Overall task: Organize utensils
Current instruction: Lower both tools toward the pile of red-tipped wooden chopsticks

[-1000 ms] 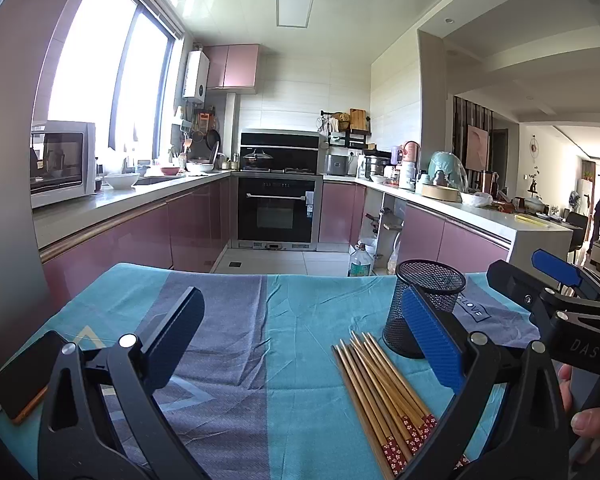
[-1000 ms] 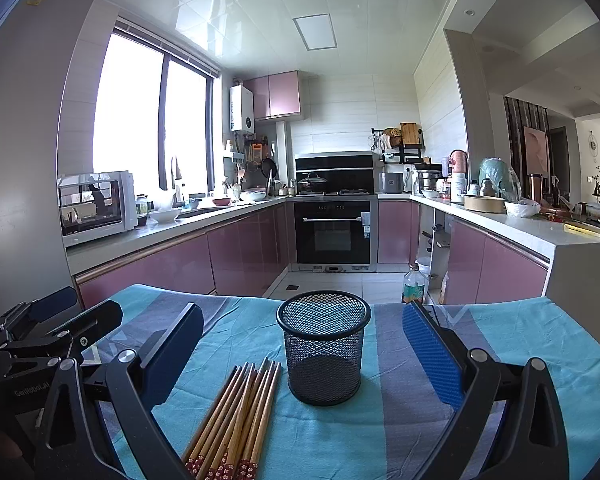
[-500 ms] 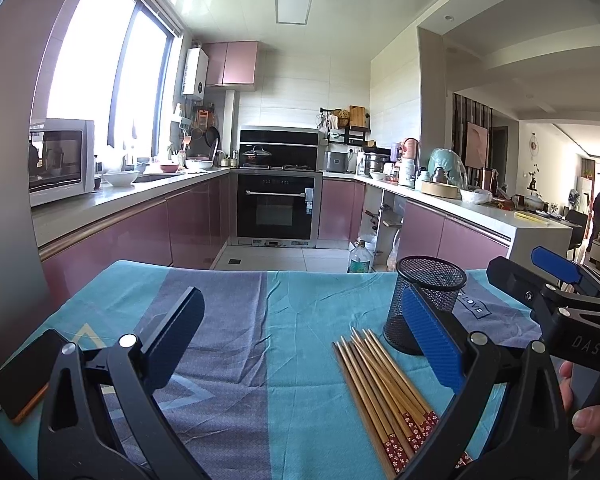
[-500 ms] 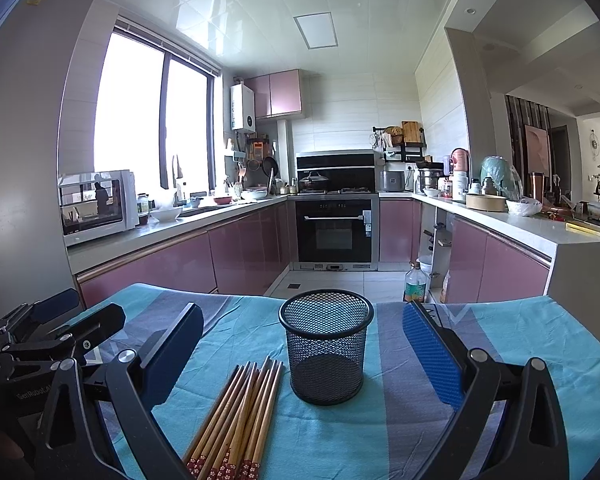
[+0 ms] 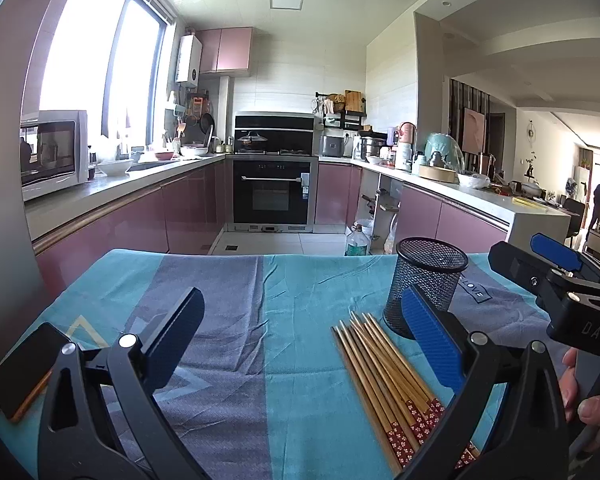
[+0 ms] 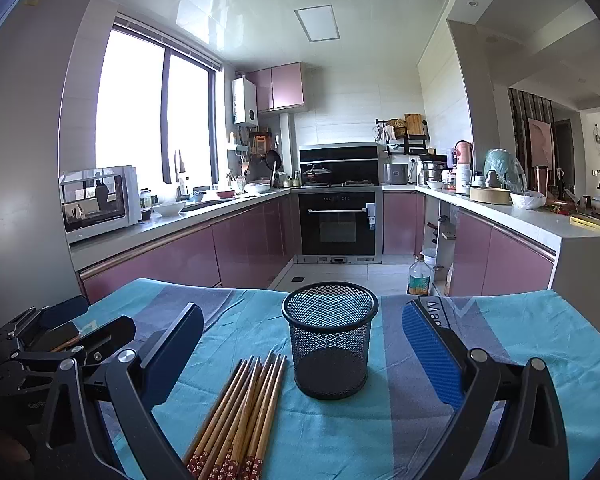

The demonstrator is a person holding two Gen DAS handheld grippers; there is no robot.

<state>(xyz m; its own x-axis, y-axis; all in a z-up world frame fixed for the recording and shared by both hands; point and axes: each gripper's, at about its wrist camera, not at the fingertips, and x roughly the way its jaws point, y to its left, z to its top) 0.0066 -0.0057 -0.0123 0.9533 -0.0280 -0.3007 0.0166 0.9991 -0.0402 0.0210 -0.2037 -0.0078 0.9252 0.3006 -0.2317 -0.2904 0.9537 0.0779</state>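
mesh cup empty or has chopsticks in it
Empty: the mesh cup shows only its bare bottom; the chopsticks all lie beside it on the cloth.

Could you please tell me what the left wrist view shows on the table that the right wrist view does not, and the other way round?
Only the left wrist view shows the whole phone lying flat at the table's left edge, and the fingers of the person's hand behind the right gripper. Only the right wrist view looks down into the mesh cup, which holds no utensils yet, and shows the left gripper from the side. Both show the chopsticks bundled flat on the blue tablecloth beside the upright cup, with both grippers open and empty.
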